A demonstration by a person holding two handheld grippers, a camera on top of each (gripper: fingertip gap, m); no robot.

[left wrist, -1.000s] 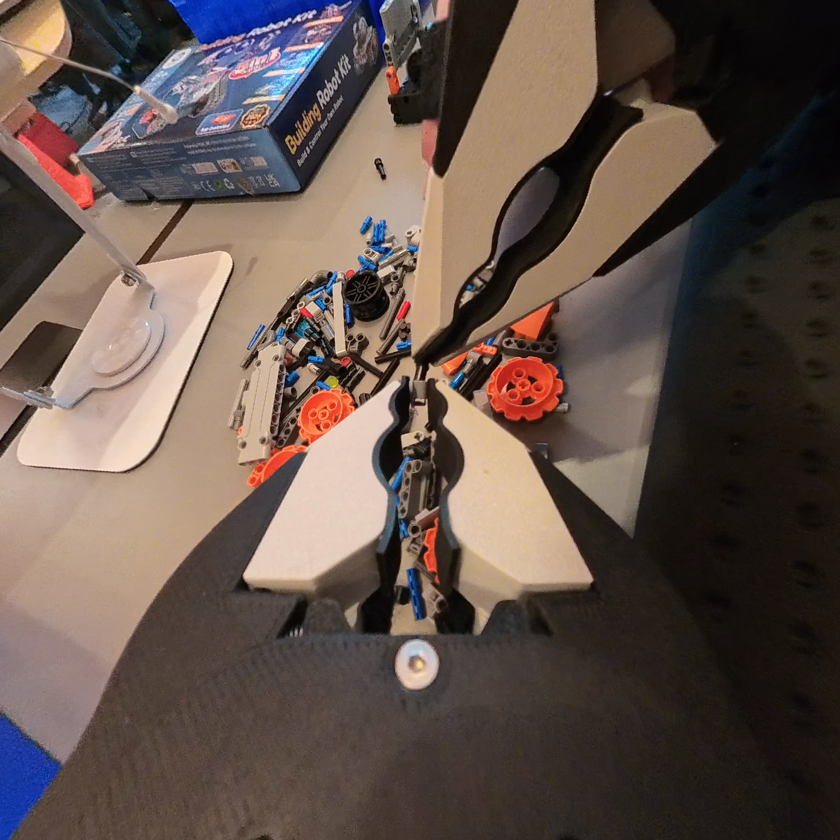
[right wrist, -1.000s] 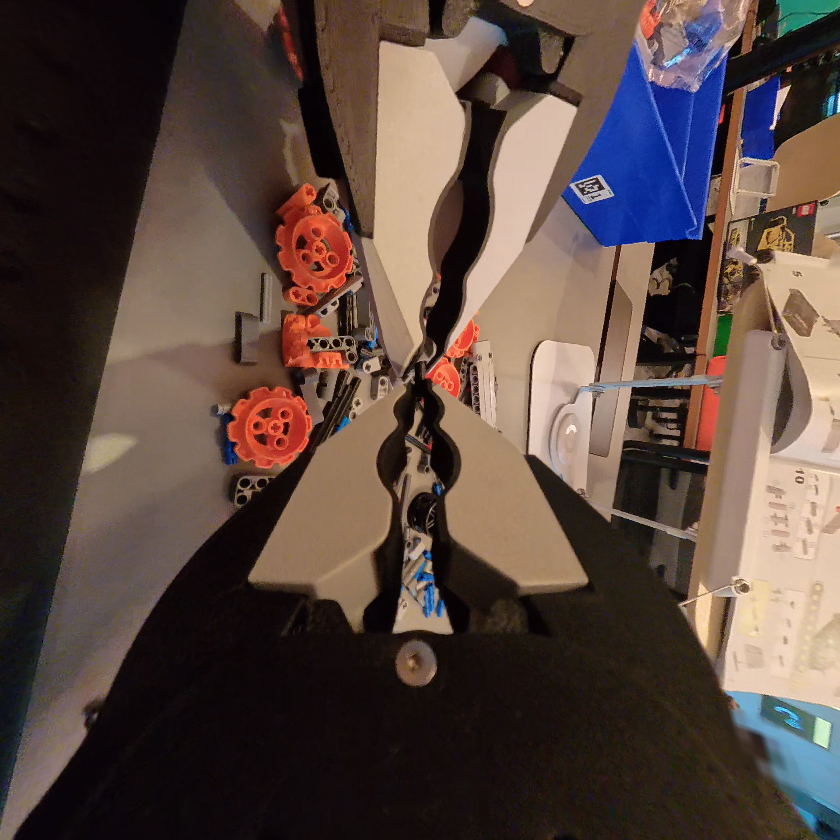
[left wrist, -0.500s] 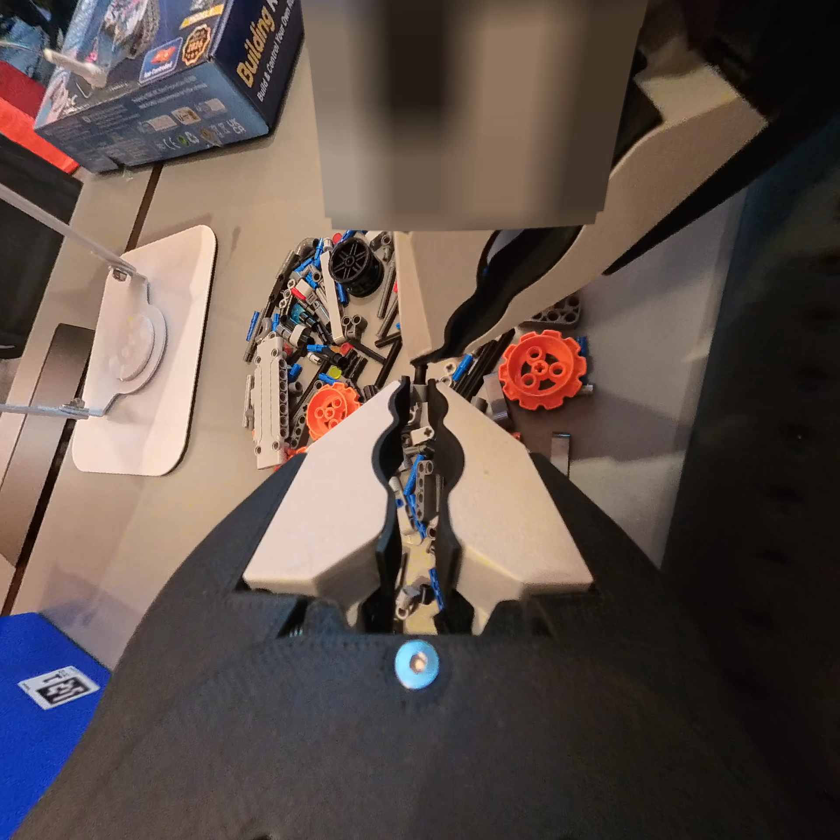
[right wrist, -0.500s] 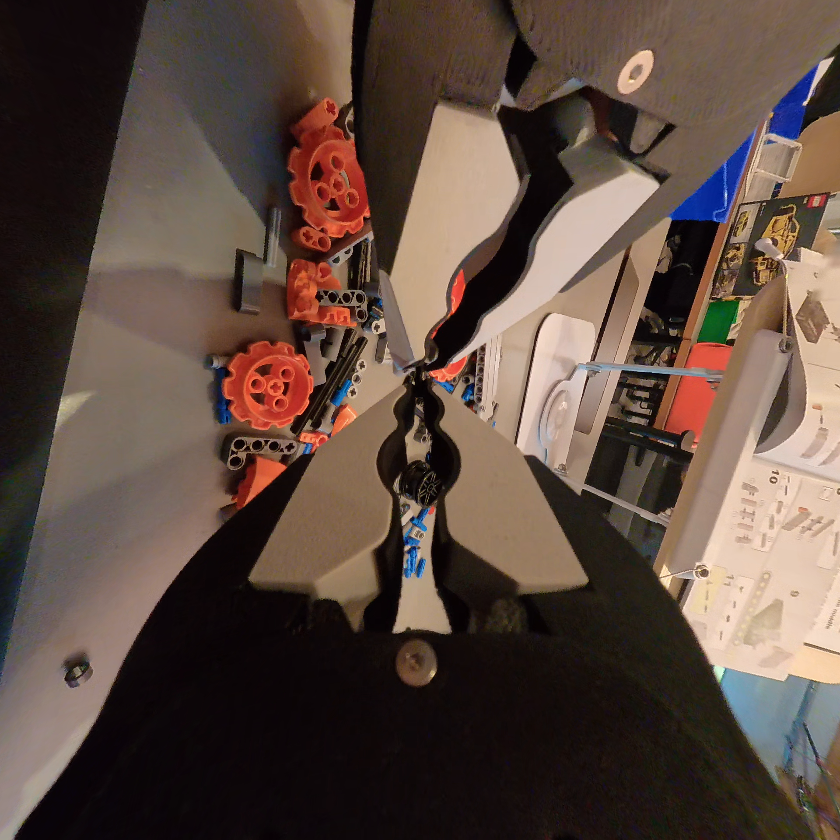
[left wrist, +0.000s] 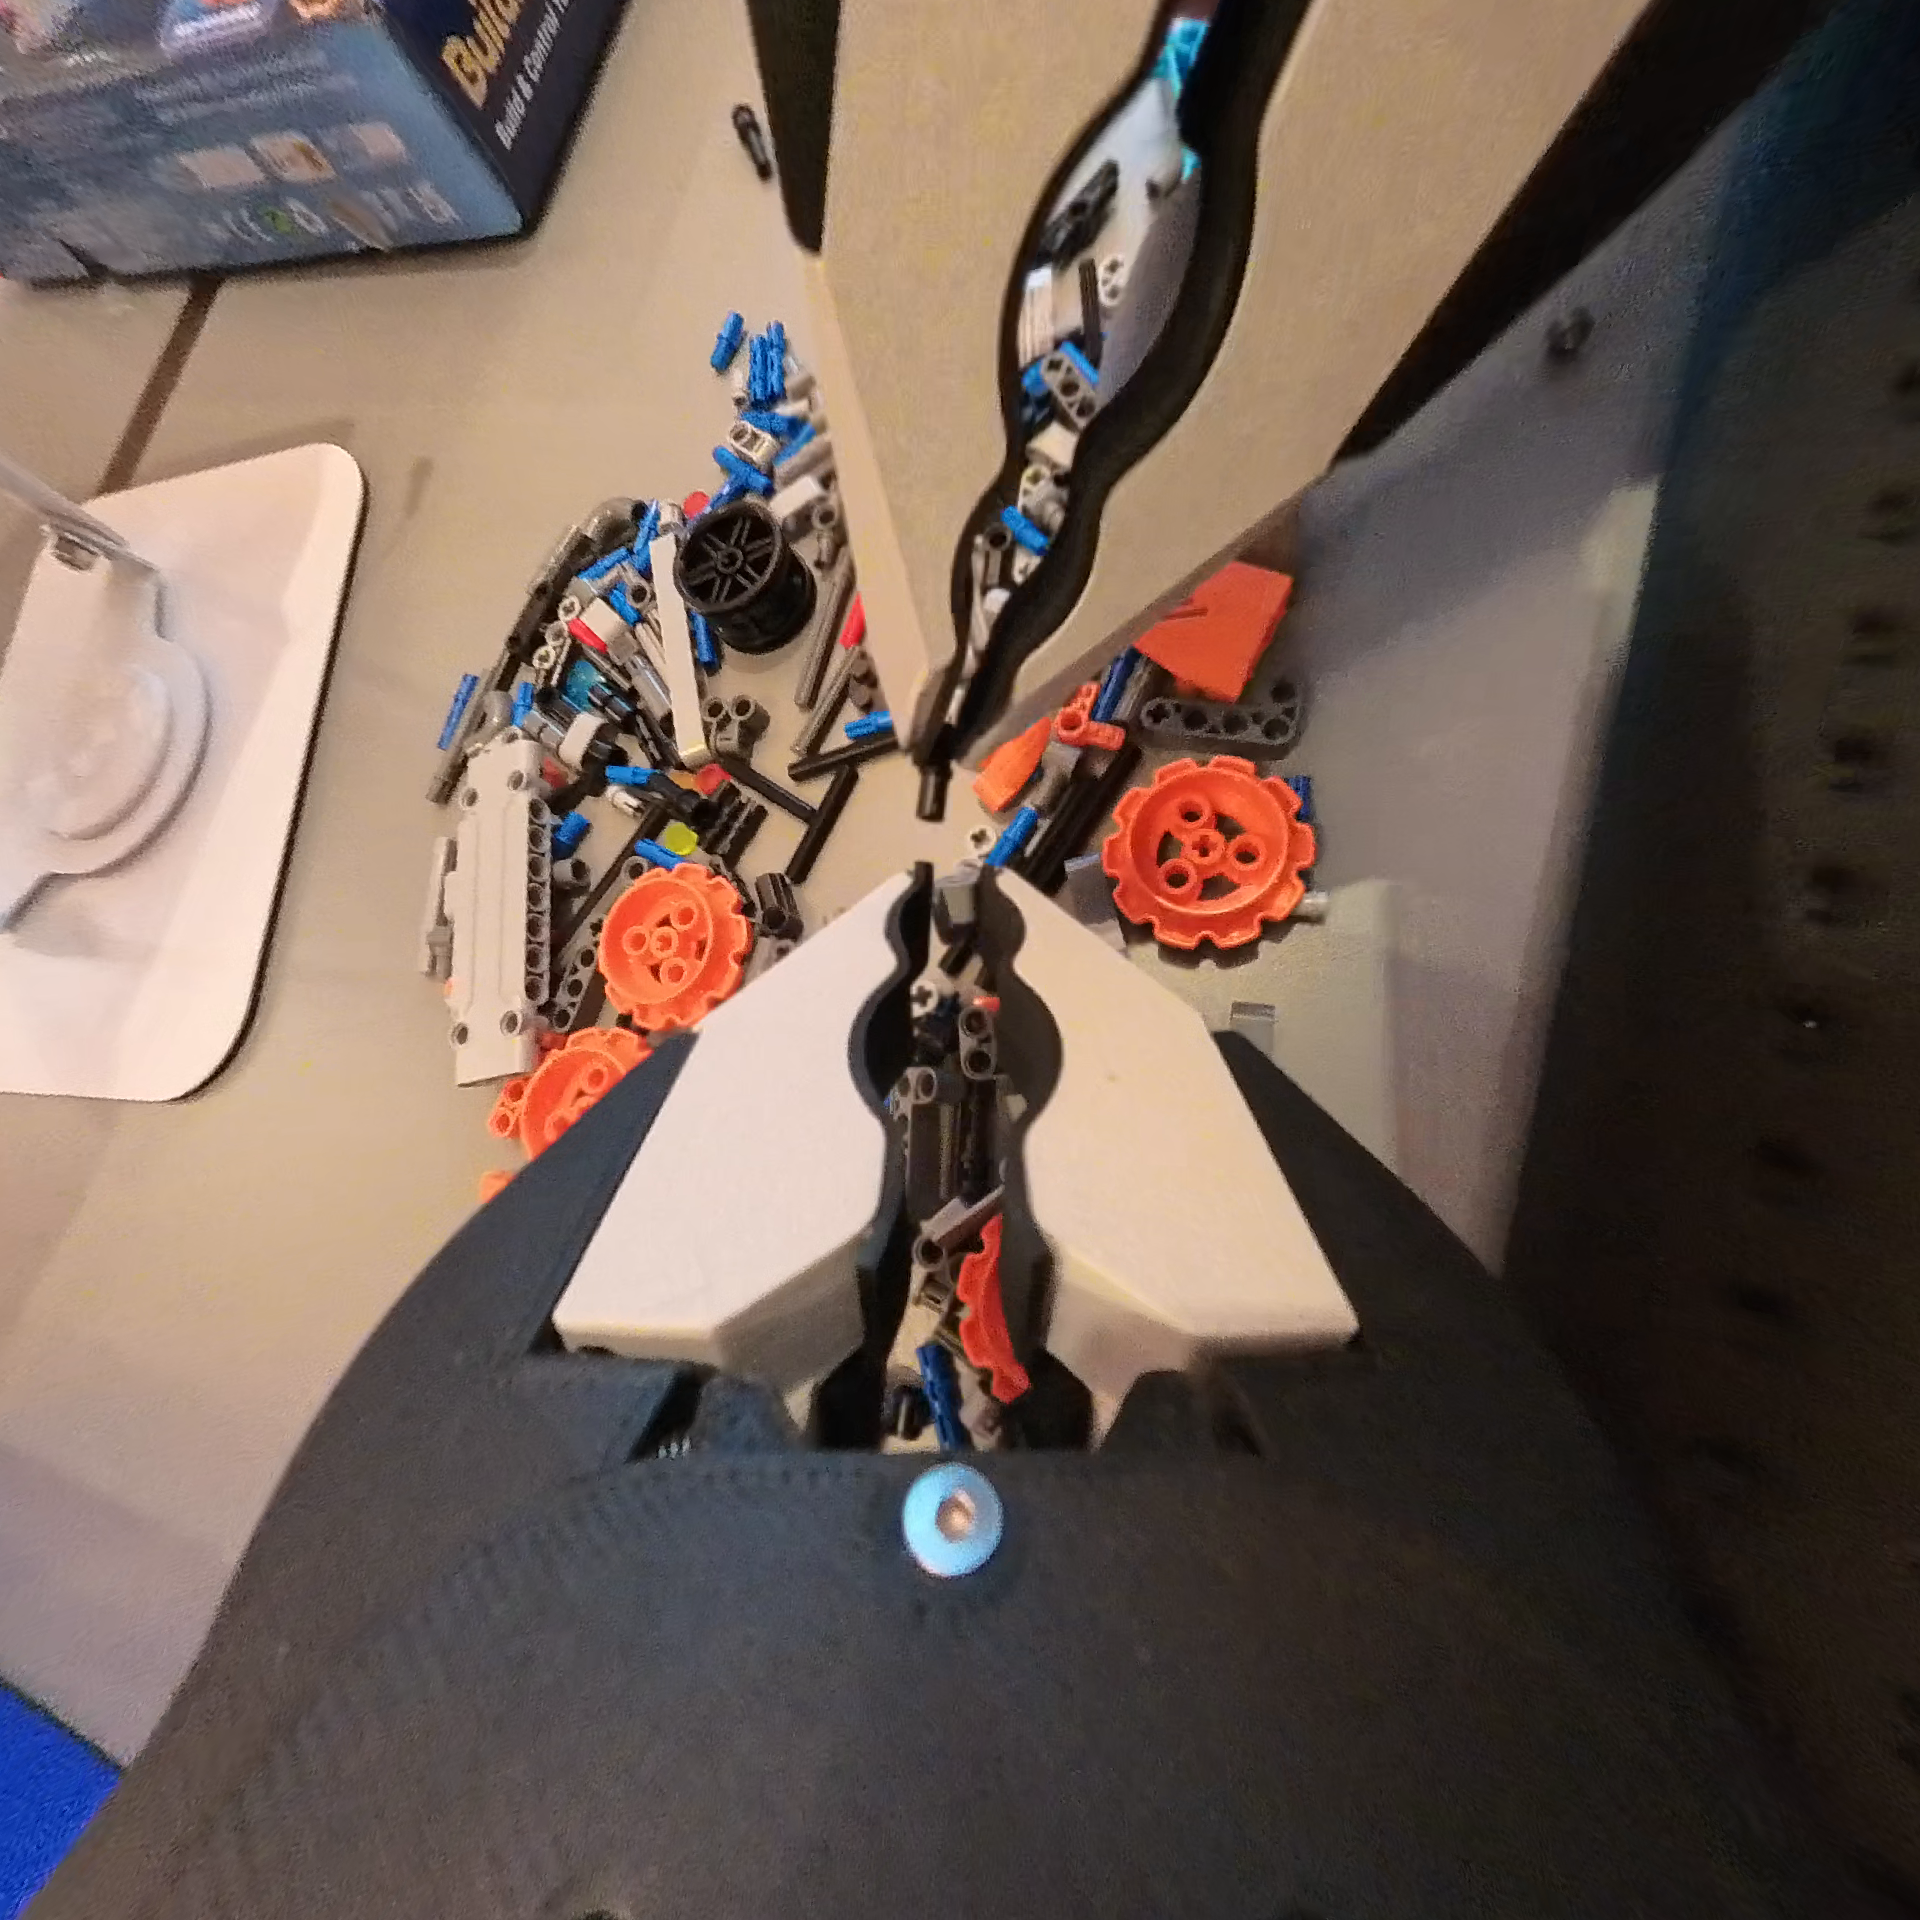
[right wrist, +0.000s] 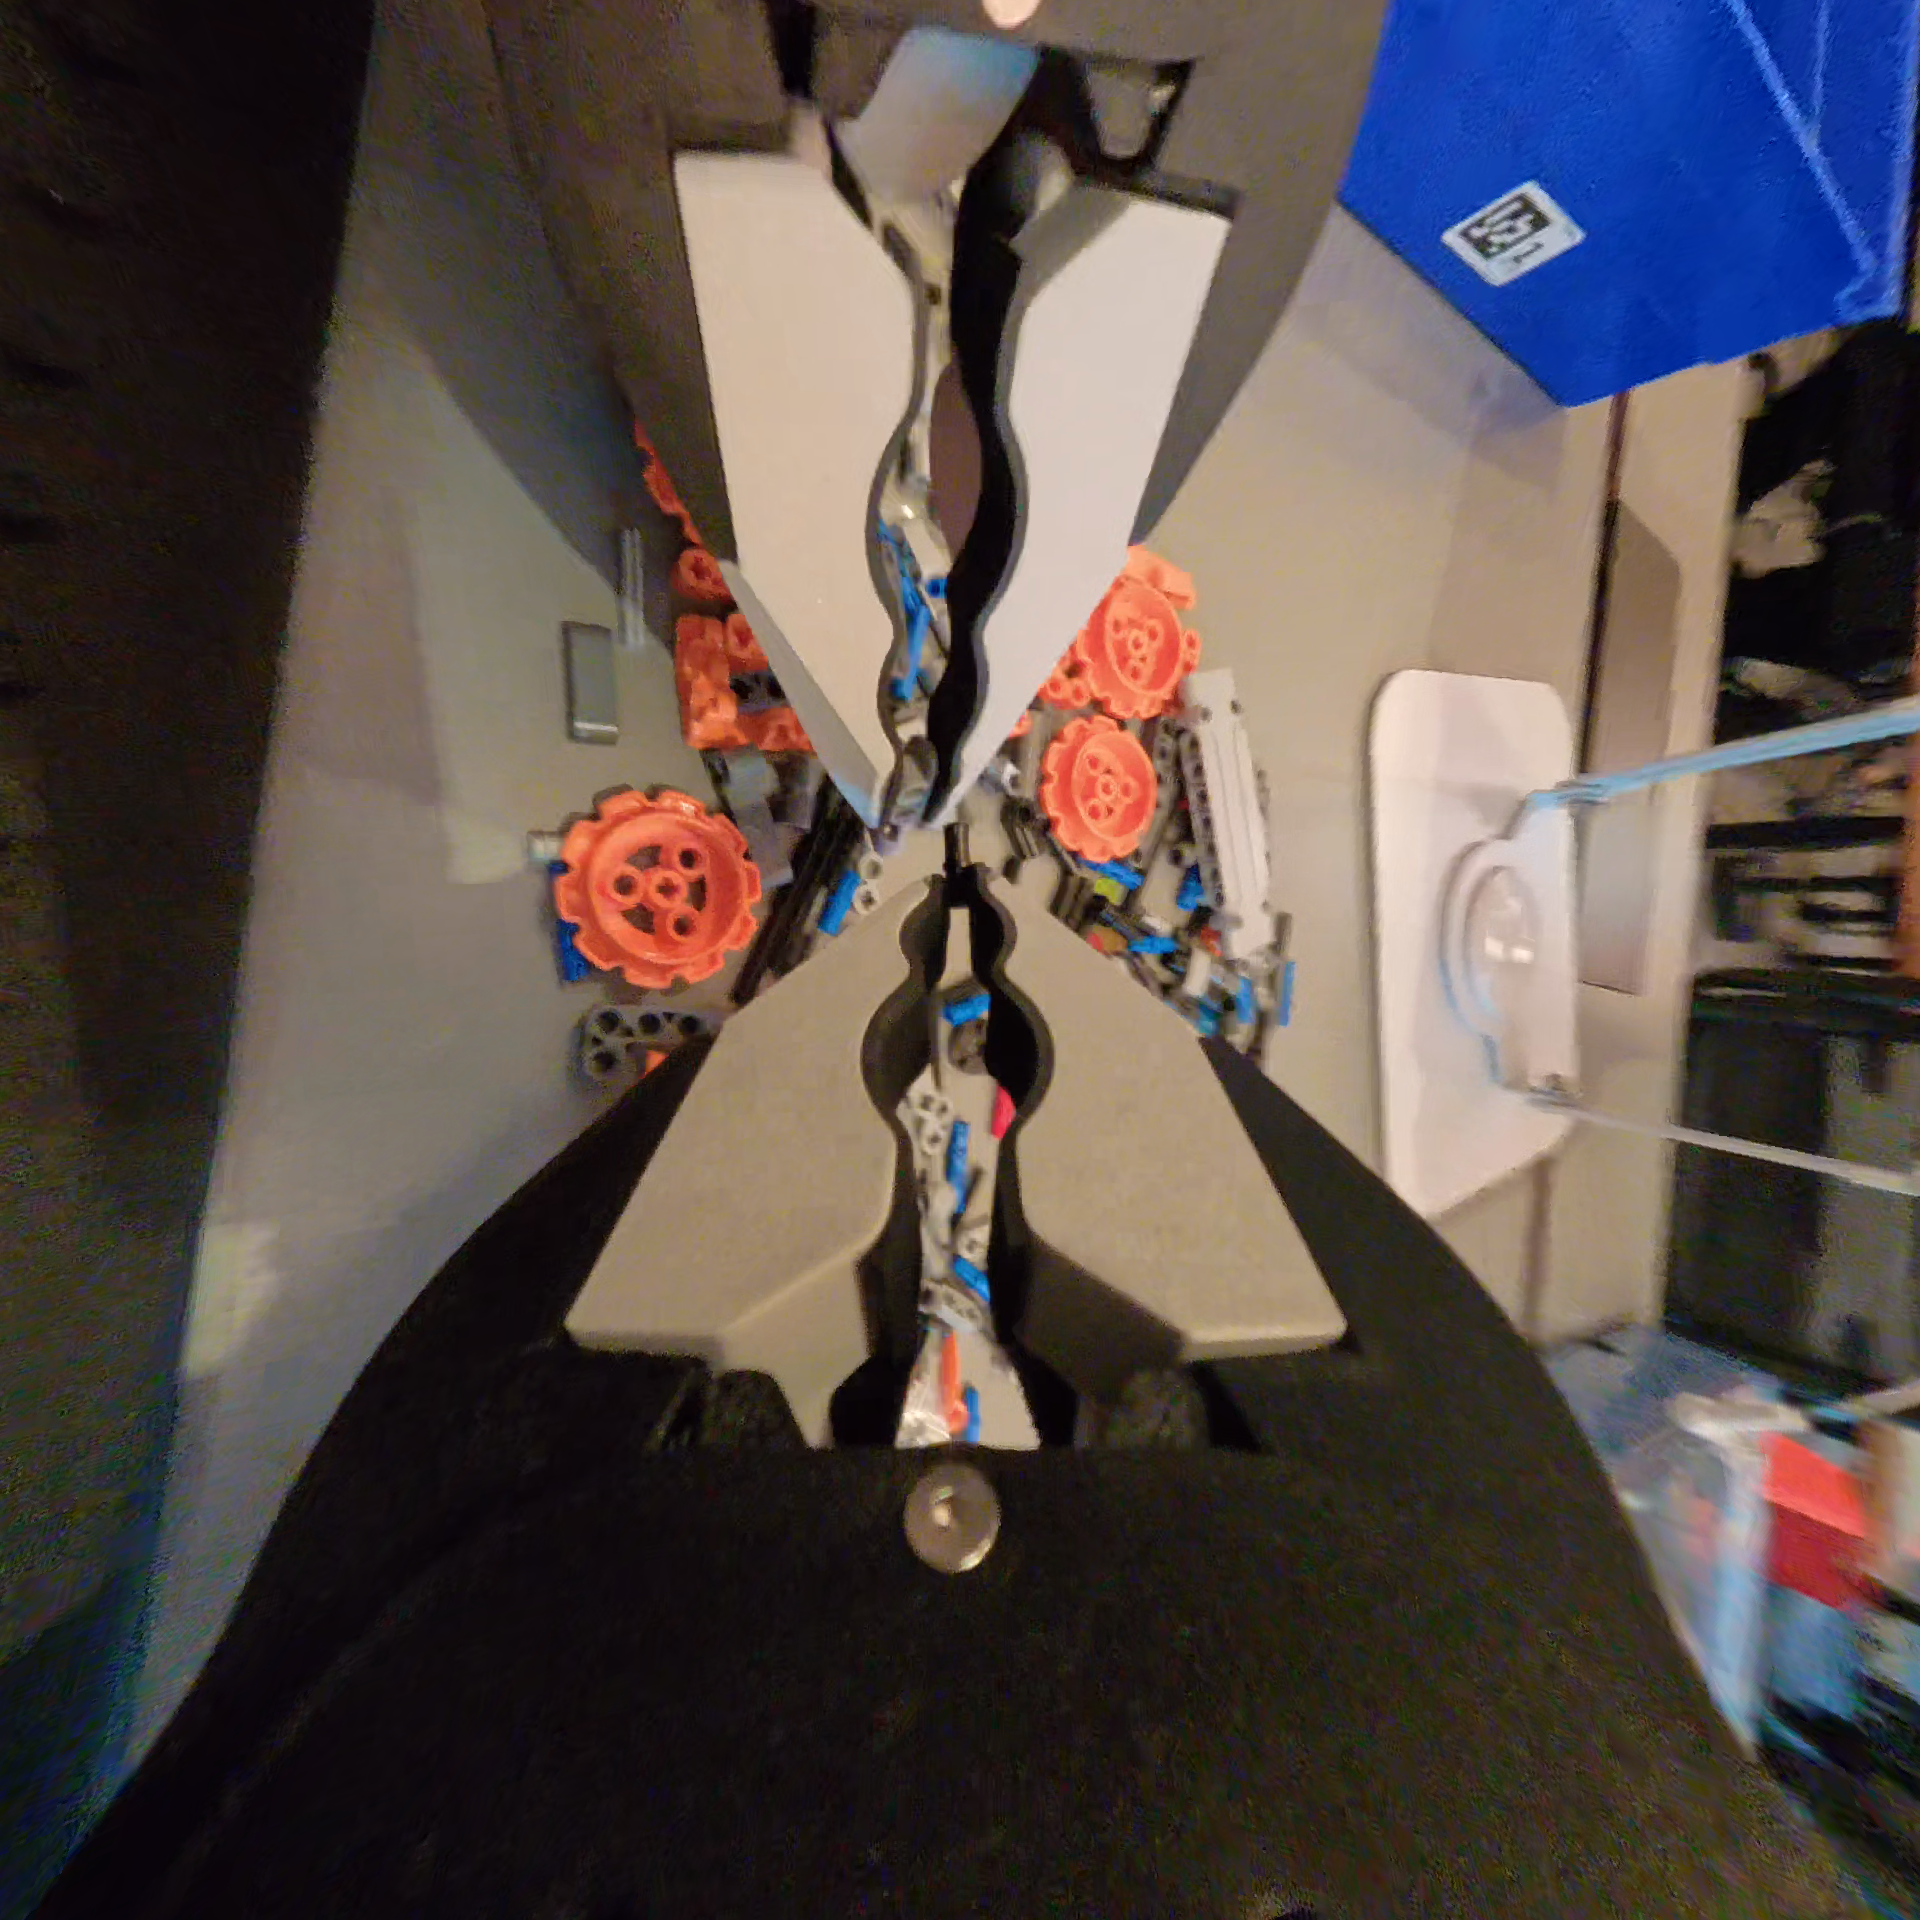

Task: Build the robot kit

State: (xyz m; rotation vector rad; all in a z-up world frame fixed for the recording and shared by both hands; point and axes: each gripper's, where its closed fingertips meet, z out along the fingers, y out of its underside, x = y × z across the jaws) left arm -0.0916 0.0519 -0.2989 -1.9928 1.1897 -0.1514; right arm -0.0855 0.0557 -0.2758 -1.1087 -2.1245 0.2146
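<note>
Since the earlier frame, the two grippers have been drawn apart, tips no longer meeting. Beneath them, a table is strewn with building pieces. The right gripper is clamped on a small black pin. The left gripper is nearly closed on a small grey piece.

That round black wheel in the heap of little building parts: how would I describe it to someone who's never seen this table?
Find the blue box at the far left, then the heap of small parts in front of it. At the heap's edge nearest the box sits the black wheel, which is spoked; the other round pieces are orange and toothed.
</note>
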